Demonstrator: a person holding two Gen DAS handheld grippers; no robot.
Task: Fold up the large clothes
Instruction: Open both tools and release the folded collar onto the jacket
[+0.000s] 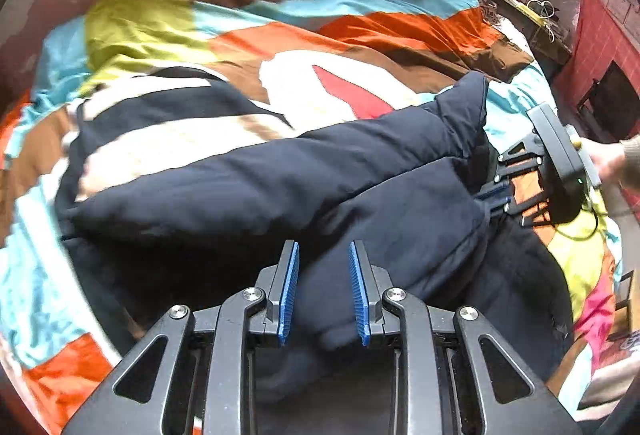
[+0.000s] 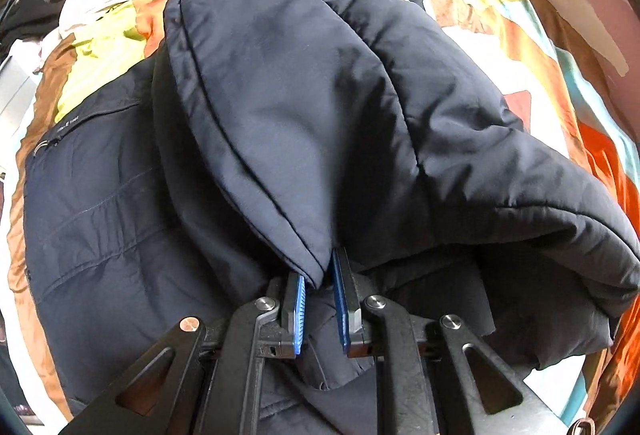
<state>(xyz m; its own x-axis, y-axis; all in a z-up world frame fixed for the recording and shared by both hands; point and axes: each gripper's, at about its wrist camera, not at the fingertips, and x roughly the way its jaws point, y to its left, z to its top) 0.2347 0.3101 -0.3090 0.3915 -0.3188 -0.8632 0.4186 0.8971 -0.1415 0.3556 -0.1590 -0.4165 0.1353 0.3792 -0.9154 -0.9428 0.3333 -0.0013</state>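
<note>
Pinching a fold of the jacket (image 2: 304, 107), the right hand-held gripper (image 2: 320, 299) has a bunched dark edge caught between its blue pads (image 2: 298, 311), with the puffy fabric draped up and over it. The left hand-held gripper (image 1: 324, 287) stands with its pads apart; dark fabric lies in the gap, but whether the pads press on it cannot be told, so it reads as open and holding nothing.

The jacket lies on the bed, on a bright patchwork quilt (image 1: 360, 27). One padded sleeve (image 1: 280, 171) is laid across the body, and a thick part is turned over toward the right hand-held gripper, so my judgement is that the fold is partly made: a sleeve is in, and the bulk is being doubled. Left to do, it seems, are laying that turned part flat, squaring the bundle and letting go.

On the flat panel near a zip pocket (image 2: 48, 145) runs a small pale line of print (image 2: 68, 124), too small to read. Farther off, the other gripper's body at the top left of the right wrist view carries pale lettering, blurred past reading
</note>
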